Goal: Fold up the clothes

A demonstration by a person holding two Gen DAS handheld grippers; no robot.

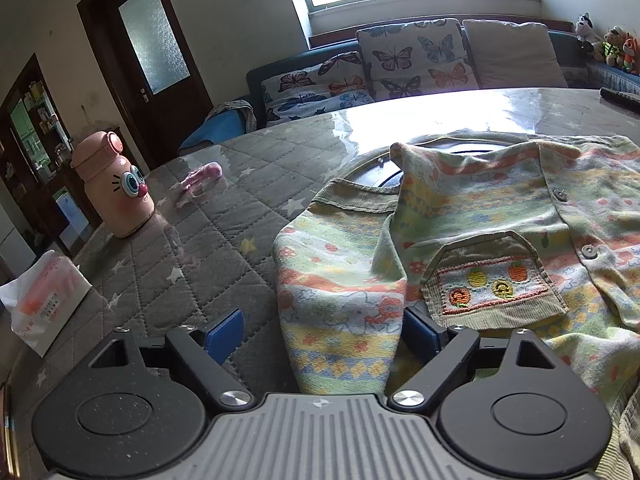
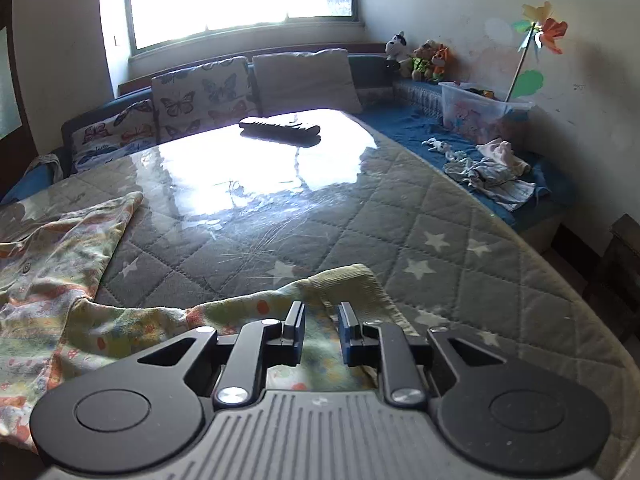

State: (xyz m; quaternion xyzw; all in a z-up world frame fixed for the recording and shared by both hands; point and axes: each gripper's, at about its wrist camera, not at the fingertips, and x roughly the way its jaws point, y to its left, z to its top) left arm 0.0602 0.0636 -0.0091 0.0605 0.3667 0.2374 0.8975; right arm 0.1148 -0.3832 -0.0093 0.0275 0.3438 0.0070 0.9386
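Observation:
A child's patterned green-yellow cardigan with buttons and a corduroy pocket lies on the quilted star table cover. One sleeve is folded over and runs between the blue pads of my left gripper, whose jaws stand wide apart around it. In the right wrist view the cardigan's body lies at the left and its other sleeve lies under my right gripper, whose jaws stand a little apart over the cuff.
A pink cartoon bottle, a pink hair clip and a tissue pack sit at the table's left. A black remote lies at the far side. A sofa with butterfly cushions is behind, loose clothes on it.

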